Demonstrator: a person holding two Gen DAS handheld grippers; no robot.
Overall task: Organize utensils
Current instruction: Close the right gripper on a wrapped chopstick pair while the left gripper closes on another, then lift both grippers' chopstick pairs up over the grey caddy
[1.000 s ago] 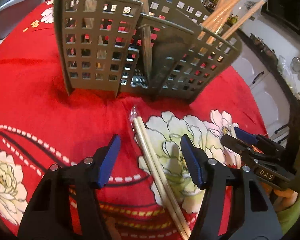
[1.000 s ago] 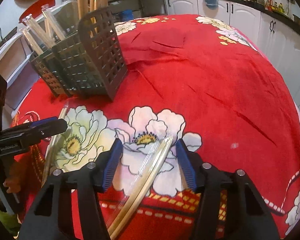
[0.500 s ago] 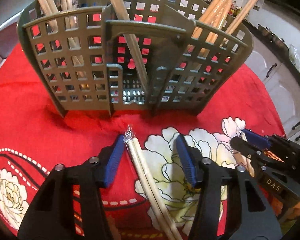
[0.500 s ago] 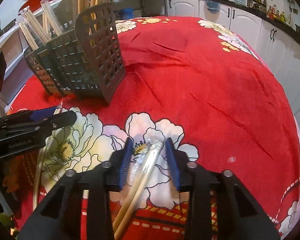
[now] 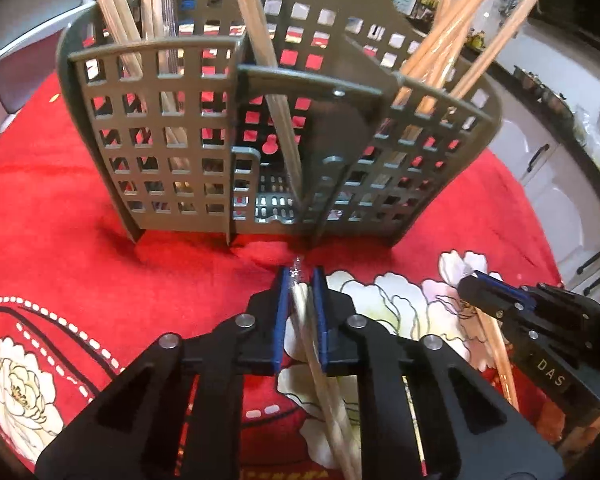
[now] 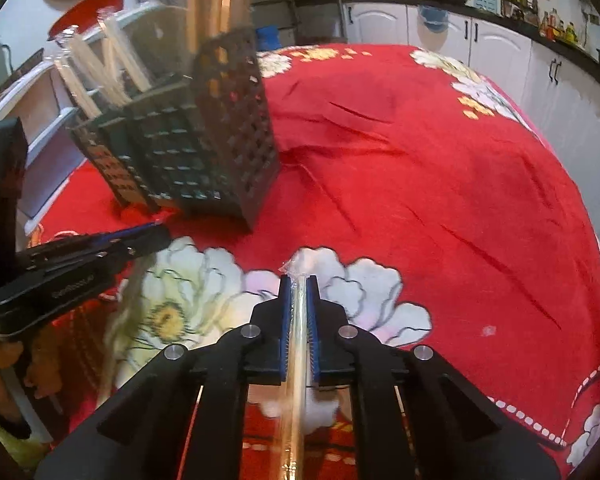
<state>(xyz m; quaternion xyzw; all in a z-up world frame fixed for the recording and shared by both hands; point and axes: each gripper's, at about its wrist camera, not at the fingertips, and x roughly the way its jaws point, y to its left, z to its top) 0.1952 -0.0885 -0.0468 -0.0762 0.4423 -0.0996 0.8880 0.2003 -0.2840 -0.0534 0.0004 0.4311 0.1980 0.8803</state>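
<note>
We see a round desk covered by a red cloth printed with white flowers. In the upper half of the left wrist view stands a grey perforated plastic utensil caddy with several compartments; pale wooden chopsticks already lean in its left, centre and right compartments.

What has just changed is the grip. Half a second ago both sets of jaws stood apart, each with a chopstick pair lying between them. Now both have just been closing, and each is clamped on its pair. At the lower centre of the left wrist view, the left gripper squeezes a pair of pale wooden chopsticks in a clear plastic sleeve, whose crimped tip pokes out just in front of the caddy's base. At the lower centre of the right wrist view, the right gripper pinches a second clear-sleeved pair of chopsticks over a white flower. The caddy sits at the upper left of that view.

Both pairs seem to lie low, at or just above the cloth. We judge the picking step done; lifting each pair and dropping it upright into a compartment remains.
</note>
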